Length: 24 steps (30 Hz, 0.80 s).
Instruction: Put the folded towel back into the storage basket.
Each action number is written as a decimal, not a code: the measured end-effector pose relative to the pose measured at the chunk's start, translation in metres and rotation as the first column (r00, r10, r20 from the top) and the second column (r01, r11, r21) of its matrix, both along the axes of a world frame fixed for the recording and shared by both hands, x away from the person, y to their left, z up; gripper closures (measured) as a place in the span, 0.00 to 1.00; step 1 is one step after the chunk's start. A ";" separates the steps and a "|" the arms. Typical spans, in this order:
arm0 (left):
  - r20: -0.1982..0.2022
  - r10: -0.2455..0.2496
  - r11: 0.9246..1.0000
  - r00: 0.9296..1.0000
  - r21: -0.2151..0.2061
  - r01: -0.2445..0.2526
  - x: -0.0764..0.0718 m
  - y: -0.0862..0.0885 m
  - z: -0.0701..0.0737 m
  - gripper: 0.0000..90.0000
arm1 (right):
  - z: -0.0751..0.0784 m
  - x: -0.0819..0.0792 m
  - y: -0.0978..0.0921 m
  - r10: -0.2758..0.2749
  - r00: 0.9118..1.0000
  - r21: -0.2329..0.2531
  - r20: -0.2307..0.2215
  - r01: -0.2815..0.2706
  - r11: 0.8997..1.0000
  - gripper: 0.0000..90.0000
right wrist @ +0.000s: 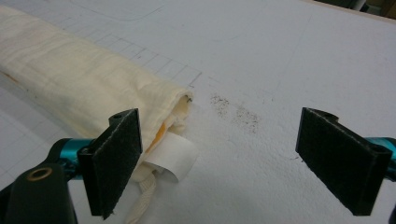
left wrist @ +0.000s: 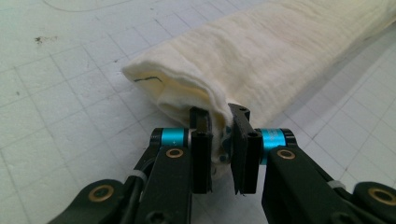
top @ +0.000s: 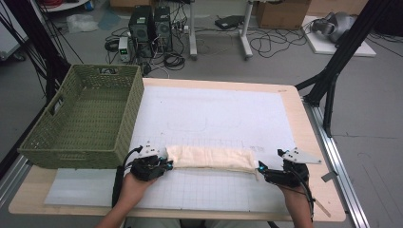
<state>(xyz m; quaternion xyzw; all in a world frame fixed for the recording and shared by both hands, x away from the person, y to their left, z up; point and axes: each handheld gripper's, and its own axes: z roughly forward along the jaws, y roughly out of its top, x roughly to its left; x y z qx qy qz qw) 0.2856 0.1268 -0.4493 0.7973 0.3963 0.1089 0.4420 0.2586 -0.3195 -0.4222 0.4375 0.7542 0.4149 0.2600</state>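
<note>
A cream cloth [top: 209,157], folded into a long narrow strip, lay across the near part of the surface [top: 294,102] on a white gridded mat [top: 214,114]. The left gripper [top: 161,165] sat at the cloth's left end, its jaws nearly together and pinching a fold of the fabric [left wrist: 261,56] between them. The right gripper [top: 264,172] rested at the cloth's right end with its jaws spread wide apart, holding nothing; one pad stood just beside the cloth's edge [right wrist: 70,79], where a small white label [right wrist: 172,156] and a bit of cord stuck out. A green woven basket [top: 119,123] stood at the far left, partly overhanging the surface edge.
</note>
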 end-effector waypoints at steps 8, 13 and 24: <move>-0.005 0.004 0.998 1.000 -0.059 -0.004 0.002 0.006 0.004 0.86 | -0.008 0.007 0.001 -0.011 0.997 0.050 -0.074 0.014 0.999 0.13; -0.003 -0.004 0.999 1.000 -0.044 0.004 0.002 0.005 0.004 0.86 | -0.014 0.013 0.013 0.004 0.994 0.029 -0.113 0.000 1.000 0.13; -0.002 -0.002 0.999 1.000 -0.041 0.002 0.003 0.007 0.004 0.86 | -0.024 0.016 0.034 0.034 0.985 -0.026 -0.171 -0.039 0.999 0.36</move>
